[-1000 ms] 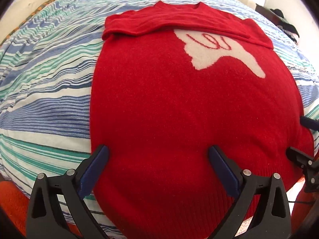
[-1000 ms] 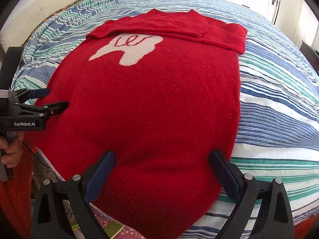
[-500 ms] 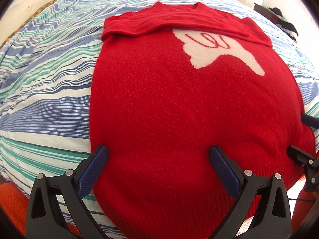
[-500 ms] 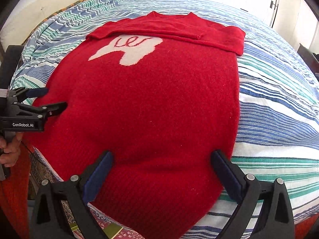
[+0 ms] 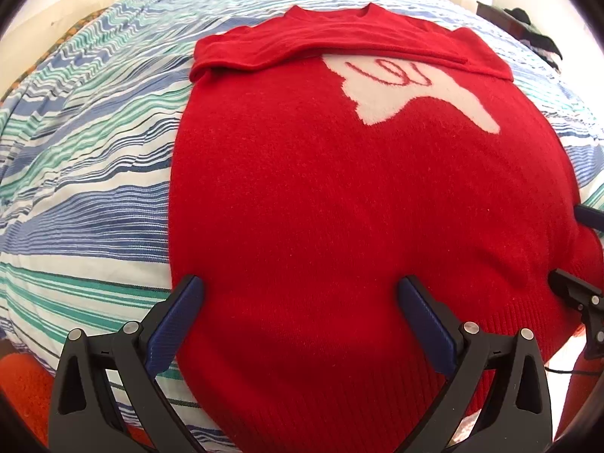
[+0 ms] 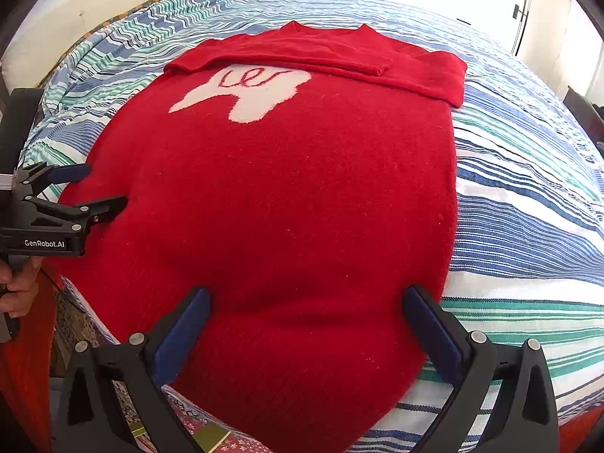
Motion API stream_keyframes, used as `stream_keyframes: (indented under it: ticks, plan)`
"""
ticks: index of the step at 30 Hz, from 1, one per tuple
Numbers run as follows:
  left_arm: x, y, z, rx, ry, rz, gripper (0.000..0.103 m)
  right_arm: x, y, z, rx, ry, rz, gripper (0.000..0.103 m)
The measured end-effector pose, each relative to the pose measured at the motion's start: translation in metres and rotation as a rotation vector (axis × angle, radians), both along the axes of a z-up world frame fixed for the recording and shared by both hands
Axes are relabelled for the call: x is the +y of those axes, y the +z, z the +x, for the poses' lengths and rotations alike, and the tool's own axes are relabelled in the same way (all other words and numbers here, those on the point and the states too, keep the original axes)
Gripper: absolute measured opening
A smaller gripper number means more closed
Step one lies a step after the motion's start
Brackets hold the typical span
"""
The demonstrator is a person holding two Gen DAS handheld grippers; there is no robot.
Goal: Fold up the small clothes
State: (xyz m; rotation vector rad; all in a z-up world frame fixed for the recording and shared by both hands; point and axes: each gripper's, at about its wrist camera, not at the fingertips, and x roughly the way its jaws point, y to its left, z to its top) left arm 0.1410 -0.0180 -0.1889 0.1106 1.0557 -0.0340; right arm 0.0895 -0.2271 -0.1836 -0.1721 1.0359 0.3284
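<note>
Lying flat on the bed's striped cover, the red sweater has both sleeves folded across the chest, neckline at the far end, hem nearest the cameras. White patch with red script sits just under the folded sleeves. Left tongs wide apart, hovering over the hem's left corner; left finger at the sweater's side edge, right finger over the red knit, nothing held. Right tongs also wide, over the hem's right corner; right finger at the sweater's edge beside the striped cover, left finger over the fabric, empty. From the right wrist view, left tongs show at the sweater's far side, spread, with a hand on the handle. Contact with the fabric: cannot tell.
</note>
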Motion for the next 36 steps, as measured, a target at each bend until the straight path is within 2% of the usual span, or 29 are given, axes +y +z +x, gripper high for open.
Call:
stream_keyframes:
  ticks: [36]
  plan:
    - [-0.0015,-0.0002,0.0007,0.002,-0.007,0.007,0.102,-0.0001,0.0,-0.002,-0.006,-0.003,-0.006,0.102]
